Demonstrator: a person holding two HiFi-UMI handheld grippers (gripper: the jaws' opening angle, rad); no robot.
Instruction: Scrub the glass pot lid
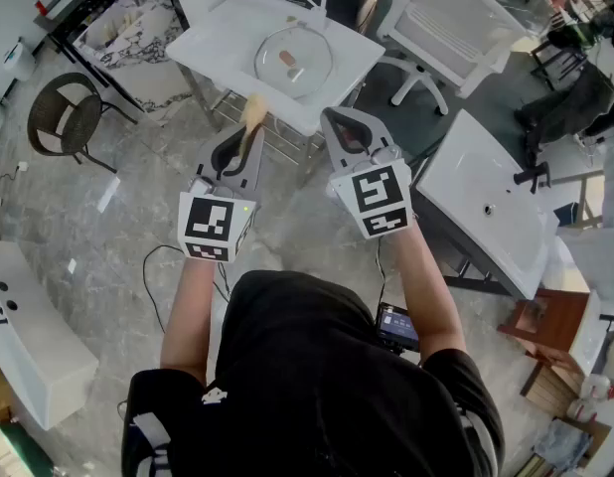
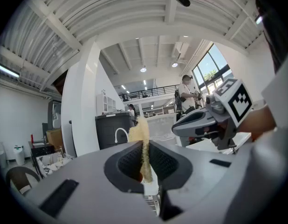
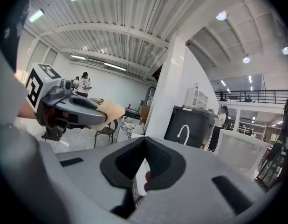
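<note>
We hold a sponge [image 2: 140,132] pinched upright in the left gripper's [image 1: 251,139] jaws. The right gripper's [image 1: 334,119] jaws are pressed together on nothing. The lid [image 1: 293,58] lies on the tabletop [image 1: 223,38] ahead of both jaws, apart from them.

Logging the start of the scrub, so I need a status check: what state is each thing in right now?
Left claw: shut on the yellow scrub pad.
Yellow scrub pad: pinched between the jaws, its top sticking out past them.
Right claw: shut, nothing in it.
Glass pot lid: lying flat on the white table, neither claw touching it.
</note>
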